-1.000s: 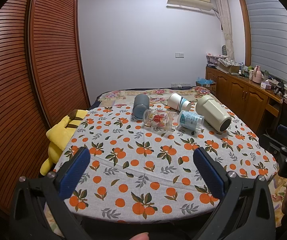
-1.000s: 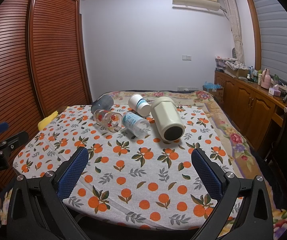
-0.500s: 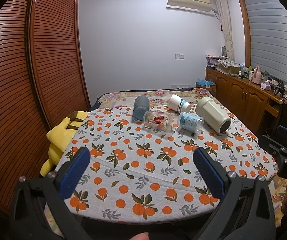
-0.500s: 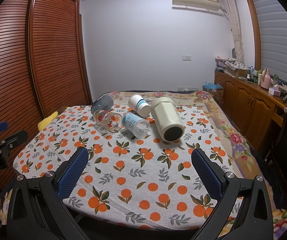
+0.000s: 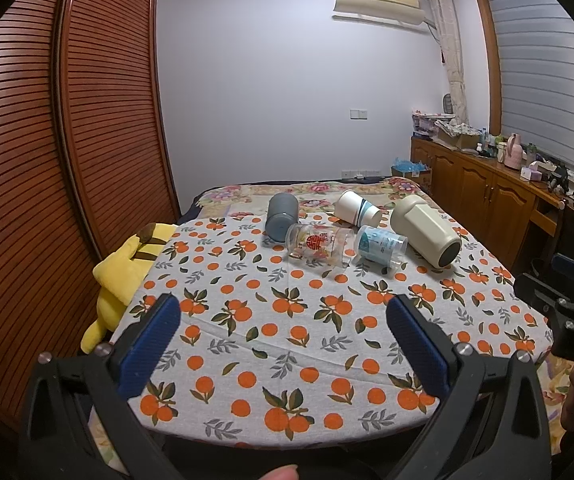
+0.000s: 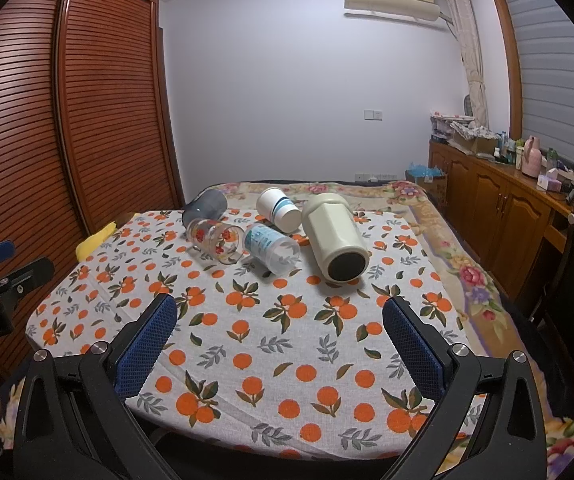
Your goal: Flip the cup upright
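- Left gripper [image 5: 283, 320], black frame with blue textured pads, is spread wide over the near part of the table and has nothing between its fingers.
- Right gripper [image 6: 279, 318] shows the same picture: blue pads far apart, nothing held, hovering above the near edge of the cloth.
- The orange-and-leaf printed grey tablecloth [image 5: 287, 332] covers the table, and all five cups lie on their sides in a cluster at the far end, well apart from both grippers.
- Furthest left, the dark grey plastic cup [image 5: 282, 216] lies tipped over.
- Just in front of it, the clear glass cup with red print [image 5: 321, 245] lies sideways, very close to the grey one.
- Beside that sits the clear plastic cup with the light-blue label [image 5: 381, 243], also on its side, right next to the glass.
- Behind those two, the white paper cup with blue stripes [image 5: 357, 208] is down as well.
- On the right, the big cream faceted tumbler with a dark end [image 5: 425, 230] lies flat, dark end facing the cameras, close to the blue-label cup.
- A yellow plush toy [image 5: 121, 276] hangs off the left edge of the table, next to the brown slatted wardrobe doors [image 5: 67, 140].
- From the right wrist camera, the cream tumbler [image 6: 335, 232] is the nearest cup of the group.
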